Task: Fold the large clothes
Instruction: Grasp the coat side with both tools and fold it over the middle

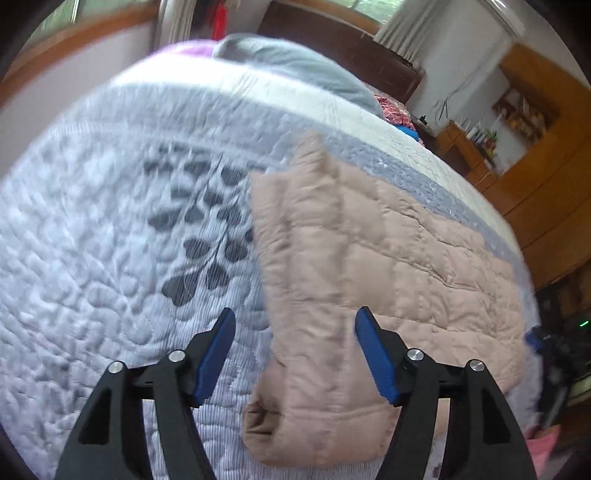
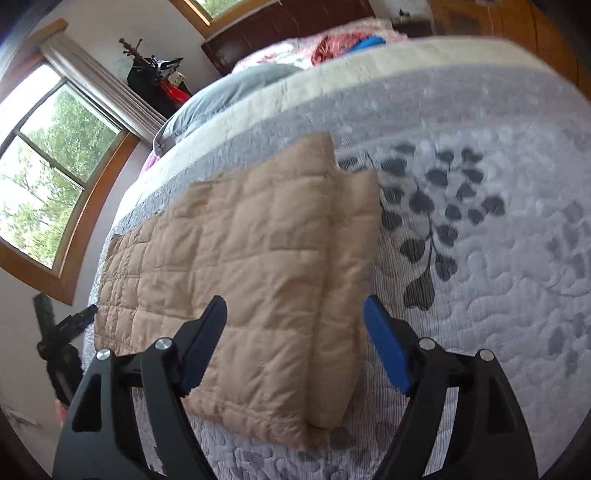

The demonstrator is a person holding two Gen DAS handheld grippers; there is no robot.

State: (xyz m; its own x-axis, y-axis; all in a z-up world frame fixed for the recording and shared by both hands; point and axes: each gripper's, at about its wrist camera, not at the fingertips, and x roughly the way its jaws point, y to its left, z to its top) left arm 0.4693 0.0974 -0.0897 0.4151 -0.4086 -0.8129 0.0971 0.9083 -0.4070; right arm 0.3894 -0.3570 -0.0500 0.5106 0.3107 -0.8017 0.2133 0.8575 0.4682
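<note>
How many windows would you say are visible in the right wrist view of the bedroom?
2. One large window fills the left edge beside the curtain; a second window sits at the top edge above the dark headboard. Others may lie outside the frame.

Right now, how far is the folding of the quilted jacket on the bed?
Done: the beige quilted jacket lies flat on the bedspread as a compact rectangle, with one strip folded over along its edge. In hand: nothing; the left gripper and the right gripper are both open above it, with no cloth between the pads. Left: perhaps one more fold, or smoothing; I cannot tell whether a smaller package is wanted.
</note>
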